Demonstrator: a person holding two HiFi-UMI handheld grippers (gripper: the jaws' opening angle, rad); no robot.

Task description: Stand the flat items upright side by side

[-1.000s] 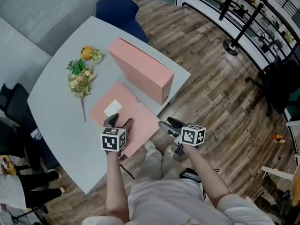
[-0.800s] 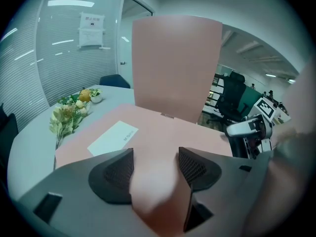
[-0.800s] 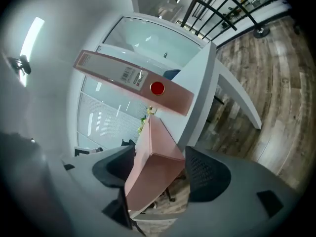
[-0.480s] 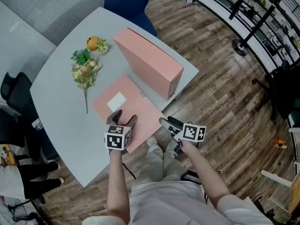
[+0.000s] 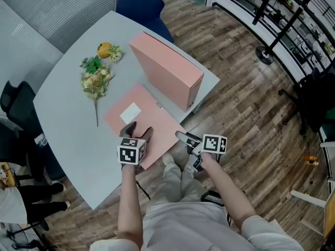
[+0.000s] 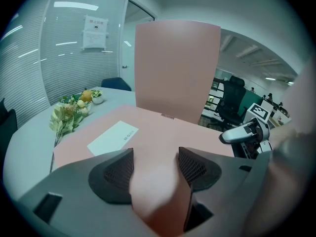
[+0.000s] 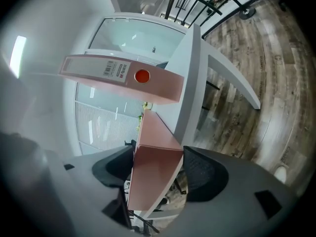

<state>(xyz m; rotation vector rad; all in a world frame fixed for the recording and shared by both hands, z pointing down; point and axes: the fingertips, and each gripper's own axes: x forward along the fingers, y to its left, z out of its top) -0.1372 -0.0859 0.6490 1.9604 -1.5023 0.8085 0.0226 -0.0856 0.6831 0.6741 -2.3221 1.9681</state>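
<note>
Mid-grab on flat binder (image 5: 152, 120), edge clamped between right gripper (image 7: 155, 174) jaws, near corner loose between spread left gripper (image 6: 155, 168) jaws; next, probably tipping upright beside standing binder (image 5: 165, 67) beyond.

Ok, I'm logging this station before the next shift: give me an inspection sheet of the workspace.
Surface: grey table, no marks seen.
Job's things: one pink binder upright; flat binder beside it, overhanging the near edge.
Clutter: flowers and a small orange thing.
Grippers: left claw open over the flat binder; right claw closed on its overhanging edge.
Cables: loose cables at lower left.
Surroundings: blue chair, black chair, wood floor, shelving.
</note>
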